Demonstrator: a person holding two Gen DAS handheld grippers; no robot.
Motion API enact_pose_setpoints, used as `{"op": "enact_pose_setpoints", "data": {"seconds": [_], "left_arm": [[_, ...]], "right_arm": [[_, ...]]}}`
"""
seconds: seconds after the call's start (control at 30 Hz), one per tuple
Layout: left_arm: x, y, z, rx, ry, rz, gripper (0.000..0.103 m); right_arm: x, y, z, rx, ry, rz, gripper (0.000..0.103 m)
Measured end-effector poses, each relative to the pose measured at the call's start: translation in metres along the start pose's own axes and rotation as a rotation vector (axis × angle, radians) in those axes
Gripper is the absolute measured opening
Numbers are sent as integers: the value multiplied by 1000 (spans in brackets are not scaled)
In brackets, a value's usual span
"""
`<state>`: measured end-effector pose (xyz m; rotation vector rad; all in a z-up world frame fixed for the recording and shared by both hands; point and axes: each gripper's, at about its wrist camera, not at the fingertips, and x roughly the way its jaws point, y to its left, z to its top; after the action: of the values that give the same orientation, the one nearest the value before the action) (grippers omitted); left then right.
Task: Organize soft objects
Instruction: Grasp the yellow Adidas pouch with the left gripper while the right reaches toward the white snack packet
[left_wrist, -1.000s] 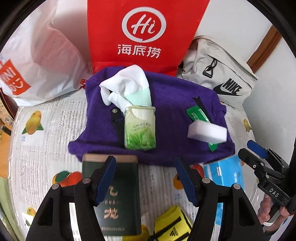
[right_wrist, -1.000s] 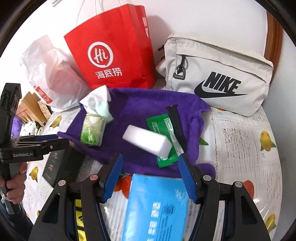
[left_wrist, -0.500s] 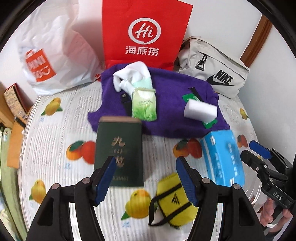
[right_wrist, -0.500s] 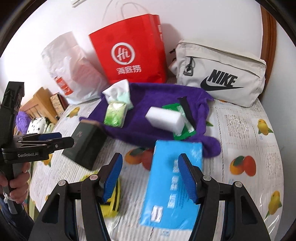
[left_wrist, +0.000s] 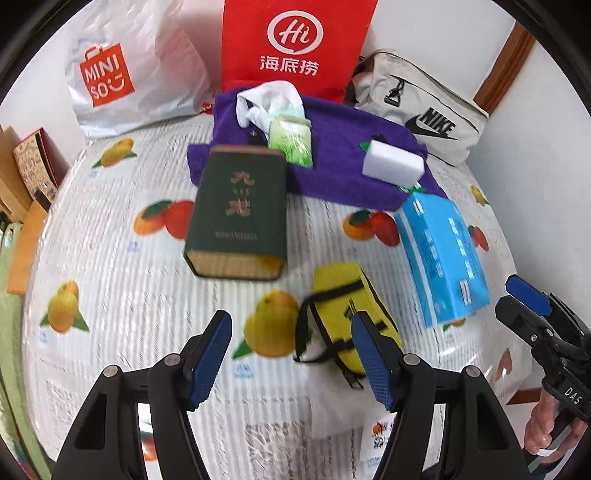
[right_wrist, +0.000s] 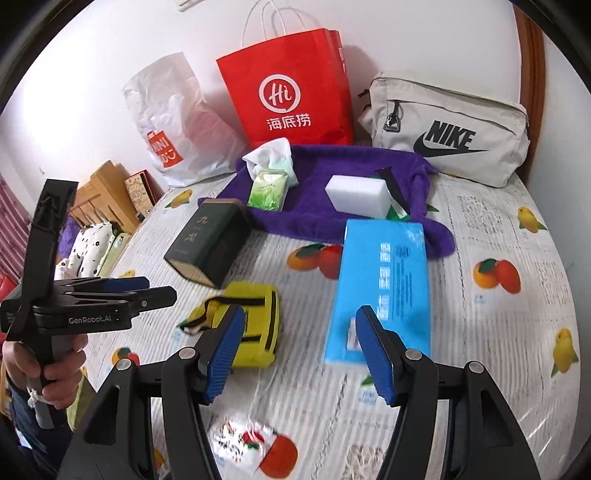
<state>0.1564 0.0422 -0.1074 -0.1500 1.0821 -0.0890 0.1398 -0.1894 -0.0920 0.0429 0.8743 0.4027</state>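
Fruit-print tablecloth (left_wrist: 110, 258) loaded with soft stuff, nothing picked up yet.
Both the left gripper (left_wrist: 291, 354) and right gripper (right_wrist: 299, 350) are held wide and empty; the yellow pouch (right_wrist: 247, 325) sits just in front of the purple towel (right_wrist: 332, 199), probably grabbed next.

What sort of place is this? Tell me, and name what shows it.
Probably a room in a home. A table under a fruit-print cover stands against a white wall, with shopping bags and a Nike pouch on it, and wooden furniture crowds in beside it.

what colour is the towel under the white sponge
Purple towel; the right wrist view shows it best.
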Motion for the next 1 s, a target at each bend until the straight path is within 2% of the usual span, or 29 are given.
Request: {"op": "enact_pose_setpoints", "data": {"seconds": [0.23, 0.43, 0.47, 0.53, 0.67, 0.8, 1.0], "left_arm": [[12, -14, -24, 14, 14, -28, 65], [32, -42, -22, 60, 1, -22, 70], [35, -45, -20, 56, -2, -26, 71], [44, -51, -15, 45, -5, -23, 83], [77, -57, -11, 6, 62, 9, 83], [91, -58, -8, -34, 67, 22, 85], [107, -76, -3, 33, 78, 109, 94]], "right_arm": [[-11, -6, -35, 13, 7, -19, 62], [-19, -22, -60, 49, 18, -30, 62], [-19, -24, -64, 52, 19, -35, 62], [-19, -30, -70, 60, 27, -39, 62], [-17, -42, -79, 79, 33, -46, 62], [-12, -50, -86, 95, 47, -27, 62], [0, -51, -88, 91, 65, -8, 62]]}}
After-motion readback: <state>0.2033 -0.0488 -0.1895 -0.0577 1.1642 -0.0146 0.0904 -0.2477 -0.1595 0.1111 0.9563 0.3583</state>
